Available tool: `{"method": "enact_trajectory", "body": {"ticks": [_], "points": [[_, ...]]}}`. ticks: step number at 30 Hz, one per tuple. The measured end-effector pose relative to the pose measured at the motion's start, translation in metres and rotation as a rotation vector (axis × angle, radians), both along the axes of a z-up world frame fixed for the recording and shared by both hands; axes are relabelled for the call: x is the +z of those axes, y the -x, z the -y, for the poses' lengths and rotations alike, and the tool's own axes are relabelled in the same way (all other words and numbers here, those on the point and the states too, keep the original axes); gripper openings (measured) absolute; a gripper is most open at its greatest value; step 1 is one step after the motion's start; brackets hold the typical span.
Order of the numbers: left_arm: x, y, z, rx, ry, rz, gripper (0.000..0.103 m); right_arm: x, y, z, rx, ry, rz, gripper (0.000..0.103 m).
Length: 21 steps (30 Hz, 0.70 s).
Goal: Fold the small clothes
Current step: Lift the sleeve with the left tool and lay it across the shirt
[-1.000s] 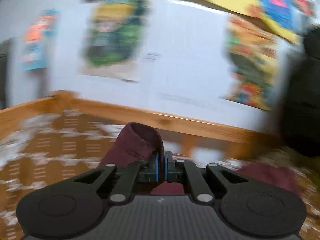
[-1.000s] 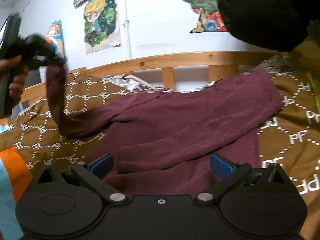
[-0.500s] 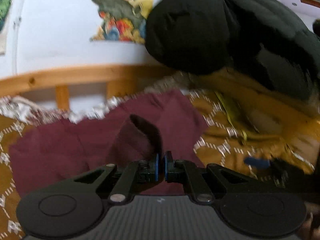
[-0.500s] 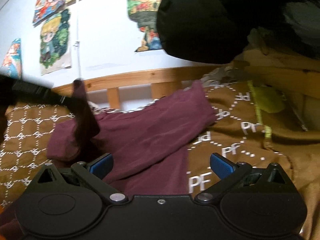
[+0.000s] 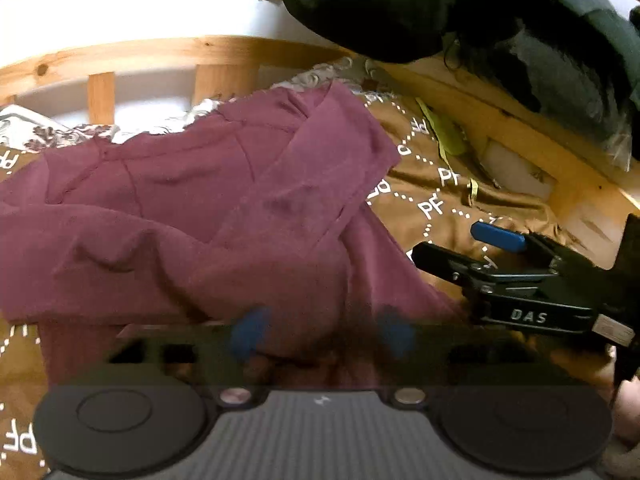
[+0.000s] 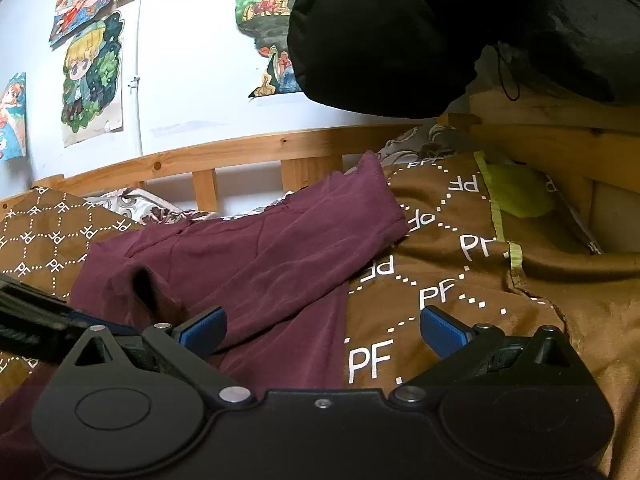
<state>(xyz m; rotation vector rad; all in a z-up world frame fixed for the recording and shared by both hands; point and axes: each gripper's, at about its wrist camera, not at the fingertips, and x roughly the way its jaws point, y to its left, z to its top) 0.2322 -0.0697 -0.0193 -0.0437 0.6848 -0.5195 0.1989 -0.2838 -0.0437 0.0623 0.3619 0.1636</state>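
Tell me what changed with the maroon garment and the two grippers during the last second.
The left hand-held gripper carried the sleeve rightward across the maroon garment, then opened and released it; the sleeve now lies folded over the body. The right hand-held gripper stayed open, holding nothing, above the brown blanket.

Your light is dim and warm. The white wall above the wooden rail glares; both views bow at the edges. The left gripper is motion-blurred, the black jacket underexposed.

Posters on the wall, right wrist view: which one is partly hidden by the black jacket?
The colourful landscape poster, rightmost; the black jacket overlaps its right edge. The blond-character poster is fully visible.
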Motion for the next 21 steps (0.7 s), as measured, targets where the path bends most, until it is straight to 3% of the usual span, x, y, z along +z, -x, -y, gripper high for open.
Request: {"method": "enact_trajectory", "body": {"ticks": [3, 6, 11, 15, 19, 21], "points": [[0.006, 0.013, -0.016, -0.018, 0.03, 0.02, 0.096, -0.003, -0.001, -0.003, 0.006, 0.007, -0.007, 0.102], [0.009, 0.02, -0.037, 0.049, 0.011, 0.038, 0.097, -0.005, 0.001, -0.006, 0.016, 0.01, -0.002, 0.102], [0.004, 0.004, -0.092, 0.358, -0.089, 0.028, 0.098, -0.004, 0.007, -0.017, 0.131, 0.005, 0.049, 0.102], [-0.009, -0.024, -0.142, 0.532, -0.105, 0.003, 0.097, -0.009, -0.01, -0.033, 0.276, -0.053, -0.019, 0.102], [-0.026, -0.057, -0.175, 0.561, -0.062, -0.048, 0.088, -0.015, -0.032, -0.042, 0.258, -0.077, -0.077, 0.089], [-0.034, -0.068, -0.181, 0.553, -0.043, -0.071, 0.079, -0.019, -0.042, -0.04, 0.246, -0.12, -0.105, 0.074]]}}
